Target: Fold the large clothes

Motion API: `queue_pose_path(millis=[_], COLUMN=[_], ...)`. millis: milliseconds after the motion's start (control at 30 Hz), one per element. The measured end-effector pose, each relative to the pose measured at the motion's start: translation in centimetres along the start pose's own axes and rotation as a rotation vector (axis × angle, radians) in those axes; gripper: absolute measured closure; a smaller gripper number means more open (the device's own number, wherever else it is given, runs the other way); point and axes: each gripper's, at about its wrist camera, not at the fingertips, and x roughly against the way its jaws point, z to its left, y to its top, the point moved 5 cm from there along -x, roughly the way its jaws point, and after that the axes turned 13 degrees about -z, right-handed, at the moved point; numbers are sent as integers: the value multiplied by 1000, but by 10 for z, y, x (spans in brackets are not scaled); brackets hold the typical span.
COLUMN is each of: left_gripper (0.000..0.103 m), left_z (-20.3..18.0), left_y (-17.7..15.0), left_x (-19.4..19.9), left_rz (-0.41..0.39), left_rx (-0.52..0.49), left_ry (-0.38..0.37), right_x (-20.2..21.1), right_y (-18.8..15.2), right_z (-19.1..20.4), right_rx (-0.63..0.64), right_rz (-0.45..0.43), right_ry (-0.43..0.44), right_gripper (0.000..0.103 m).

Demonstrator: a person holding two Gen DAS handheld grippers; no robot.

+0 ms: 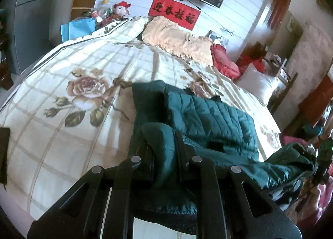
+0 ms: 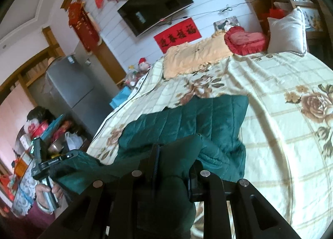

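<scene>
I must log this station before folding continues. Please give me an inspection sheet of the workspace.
Surface: floral bedspread, smooth.
Job's things: green quilted jacket partly spread on the bed, near edge lifted.
Clutter: peach blanket, red heart cushion, white pillow at the bed's far end.
Grippers: left gripper and right gripper each shut on jacket fabric.
Cables: thin cable along the wall.
Surroundings: television, grey fridge.
</scene>
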Motion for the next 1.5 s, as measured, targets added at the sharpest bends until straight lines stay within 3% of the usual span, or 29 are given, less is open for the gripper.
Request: queue_pose_path(millis=[900, 1300, 1500], left_gripper=[89, 89, 88], left_z=[1, 8, 24], left_y=[41, 50, 44], left_x=[-96, -170, -216], left_rz=[7, 56, 119], left_rx=[7, 2, 79], left_ry=[105, 186, 214], right_x=[-93, -152, -194], right_y=[50, 58, 58], right_z=[-34, -74, -97], right_rx=[8, -20, -51], right_rz=[17, 62, 97], right_ry=[-162, -286, -349], right_gripper=[84, 84, 84])
